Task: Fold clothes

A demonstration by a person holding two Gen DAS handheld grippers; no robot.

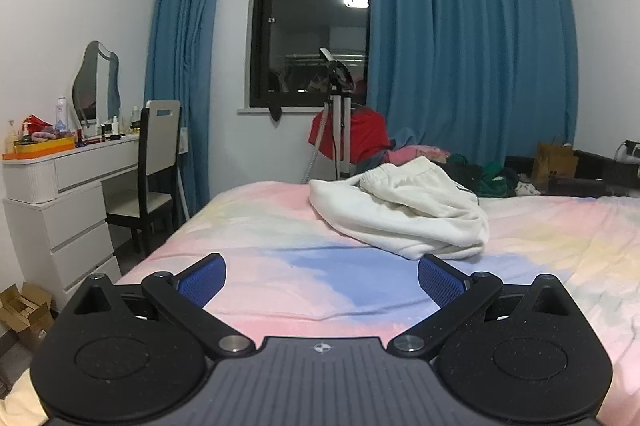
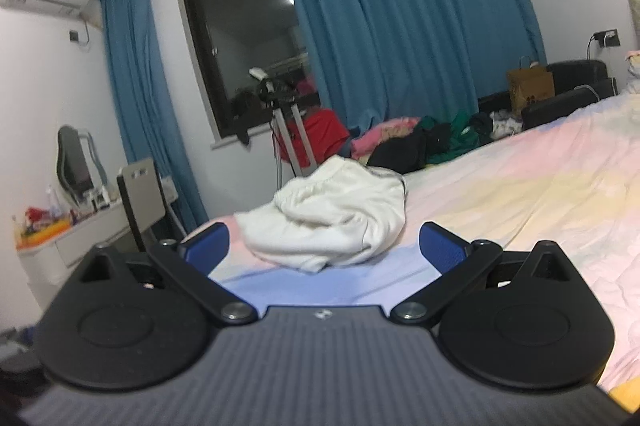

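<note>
Your crumpled white fleece garment (image 1: 404, 214) lies in a loose heap on the pastel pink, blue and yellow bedsheet (image 1: 280, 226), toward the far edge of the bed and apart from every other thing. A gathered, elasticated band shows at the top of the heap (image 2: 308, 182), so it reads as a waistband or hem; which garment it is, you cannot tell from these views. It is bunched, not flat and not folded.

Judge it as soft, thick and light: it will drape and sag when lifted, will not slip much on the blue pads, and nothing about it is fragile. The ribbed band is probably the firmest place to pinch, since it marks an edge you can trace; the smooth rounded bulk nearer you would likely bring up several layers at once.

Your left hand-held gripper (image 1: 322, 280) is spread wide, holding nothing, over the blue patch of sheet, with the heap just beyond its right finger. Your right hand-held gripper (image 2: 324, 244) is also spread wide and empty, and the near end of the heap sits between its 2 fingers in that view; whether it touches is unclear.

Past the far edge of the bed lies a pile of dark, green and pink clothes (image 2: 424, 140).
</note>
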